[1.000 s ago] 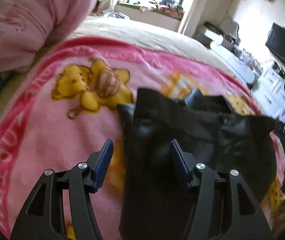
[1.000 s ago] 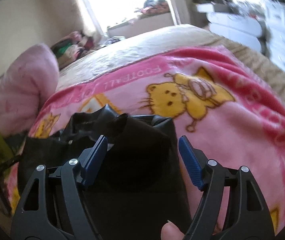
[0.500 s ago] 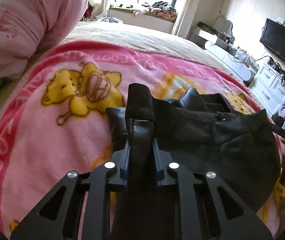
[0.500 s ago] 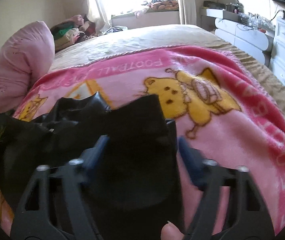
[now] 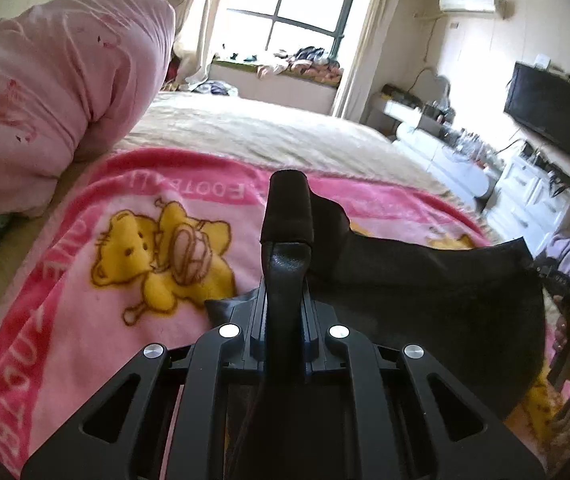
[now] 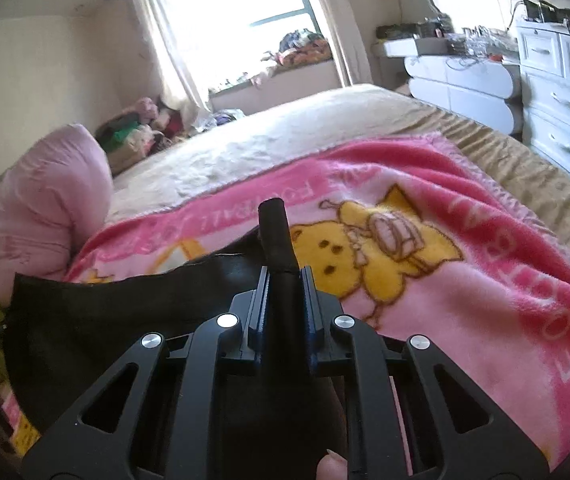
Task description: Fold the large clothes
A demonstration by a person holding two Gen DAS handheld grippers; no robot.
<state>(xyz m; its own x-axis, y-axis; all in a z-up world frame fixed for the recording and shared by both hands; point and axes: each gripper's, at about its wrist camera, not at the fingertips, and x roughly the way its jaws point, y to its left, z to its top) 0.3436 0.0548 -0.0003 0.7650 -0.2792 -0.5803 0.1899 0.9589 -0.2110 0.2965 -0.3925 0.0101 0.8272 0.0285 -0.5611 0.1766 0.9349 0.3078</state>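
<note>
A black leather-look garment (image 5: 425, 292) lies on a pink bear-print blanket (image 5: 85, 280) spread over the bed. In the left wrist view my left gripper (image 5: 285, 292) is closing its jaws on a raised fold of that garment; the pads press it and the fold sticks up past the tips. The right gripper (image 6: 285, 280) is likewise closing on another pinched fold of the black garment (image 6: 105, 320), which stretches away to the left over the blanket (image 6: 485, 300). Between the two grips the cloth hangs lifted off the blanket.
A bulky pink duvet (image 5: 53, 92) sits on the bed at the left. White drawers (image 6: 557, 100) and a wall TV (image 5: 549, 116) line the right side of the room. A fingertip (image 6: 331, 466) shows at the bottom of the right wrist view.
Both grippers went from wide open over the flat garment to shut on folds of it. Both have lifted, so the cloth now rises off the blanket.
</note>
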